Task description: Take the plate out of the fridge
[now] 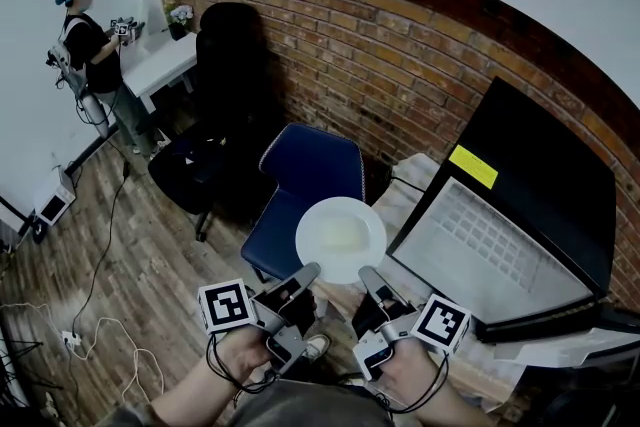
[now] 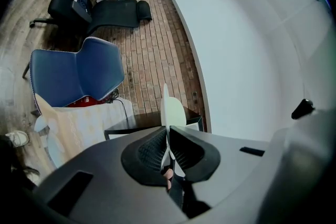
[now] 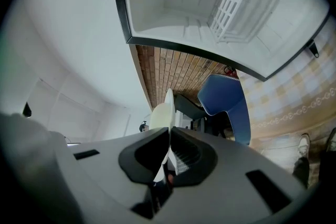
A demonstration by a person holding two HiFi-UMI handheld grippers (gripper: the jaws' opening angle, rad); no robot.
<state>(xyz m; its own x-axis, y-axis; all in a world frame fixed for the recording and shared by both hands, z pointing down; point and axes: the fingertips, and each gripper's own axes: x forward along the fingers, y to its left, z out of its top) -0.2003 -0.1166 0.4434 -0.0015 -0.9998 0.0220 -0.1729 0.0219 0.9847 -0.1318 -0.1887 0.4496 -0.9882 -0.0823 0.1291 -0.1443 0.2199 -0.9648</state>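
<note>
Left gripper: jaws closed tight on the near-left rim of the plate; in the left gripper view the thin white edge of the plate runs straight up between the ribbed pads.
Right gripper: likewise clamped, on the near-right rim; the right gripper view shows the plate edge-on between its pads.
Plate position: in the air, roughly level, straight ahead of both grippers and reaching away from the person.
Plate contents: looks bare; nothing can be made out on it.
Fridge: to the right of the plate, wide open, white inside with a wire shelf; the right gripper view looks into its empty cavity.
Plate to fridge: apart, and left of the opening, so it appears already clear of the fridge.
Below the plate: a blue chair, with the edge of a cloth-covered table just to the right.
Nearer hand: neither; the two grips sit side by side on the near rim, sharing the load.
Round shape: no long axis to mind, only keeping the plate level.
Likely next: carry it on, away from the opening, and find somewhere to set it down.
</note>
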